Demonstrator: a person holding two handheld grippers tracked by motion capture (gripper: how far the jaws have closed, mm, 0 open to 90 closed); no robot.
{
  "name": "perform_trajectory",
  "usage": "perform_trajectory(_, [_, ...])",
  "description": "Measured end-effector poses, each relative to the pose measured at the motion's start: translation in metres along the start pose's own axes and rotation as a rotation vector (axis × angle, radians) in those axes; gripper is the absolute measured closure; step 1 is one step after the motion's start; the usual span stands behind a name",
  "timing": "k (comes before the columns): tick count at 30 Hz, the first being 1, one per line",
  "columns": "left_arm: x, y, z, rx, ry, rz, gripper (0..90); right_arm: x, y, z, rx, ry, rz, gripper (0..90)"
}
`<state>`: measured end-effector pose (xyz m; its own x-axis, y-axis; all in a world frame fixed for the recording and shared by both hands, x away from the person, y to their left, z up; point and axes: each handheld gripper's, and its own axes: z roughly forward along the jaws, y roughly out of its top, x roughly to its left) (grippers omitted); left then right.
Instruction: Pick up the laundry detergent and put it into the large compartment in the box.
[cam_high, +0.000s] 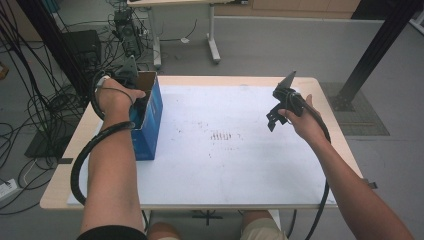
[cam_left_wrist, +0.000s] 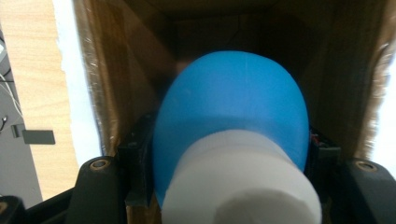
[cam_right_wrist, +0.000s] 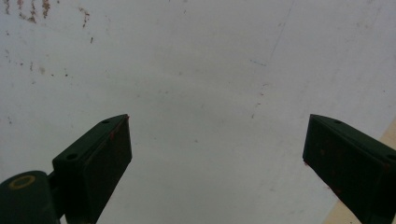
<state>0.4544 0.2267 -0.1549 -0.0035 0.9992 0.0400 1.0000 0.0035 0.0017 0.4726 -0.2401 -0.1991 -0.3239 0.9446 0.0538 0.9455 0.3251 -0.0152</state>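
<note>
Blue bottle (cam_left_wrist: 231, 109) clamped in left tongs (cam_left_wrist: 229, 158) inside cardboard box (cam_high: 150, 107), right tongs (cam_right_wrist: 217, 158) spread wide above table (cam_high: 225, 165)

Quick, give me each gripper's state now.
Left gripper: shut on the blue and white object, inside the cardboard box.
Right gripper: open, holding nothing, above the white table sheet.

A box (cam_high: 150, 117) stands on the left part of the table (cam_high: 225, 150). The left gripper (cam_high: 131, 92) reaches into its open top, holding a bottle (cam_left_wrist: 233, 140) inside it. The right gripper (cam_high: 276, 112) hangs above the table's right side, well apart from the box.
</note>
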Motion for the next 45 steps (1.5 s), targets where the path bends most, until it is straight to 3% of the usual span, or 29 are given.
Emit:
perform_trajectory(18, [-0.0054, -0.0027, 0.0012, -0.020, 0.012, 0.014, 36.6, 0.0003, -0.0013, -0.0023, -0.003, 0.000, 0.002, 8.0])
perform_trajectory(45, [-0.0018, -0.0011, 0.0020, -0.024, 0.005, 0.018, 36.5, 0.0015, -0.0022, -0.0036, -0.006, -0.003, 0.010, 8.0])
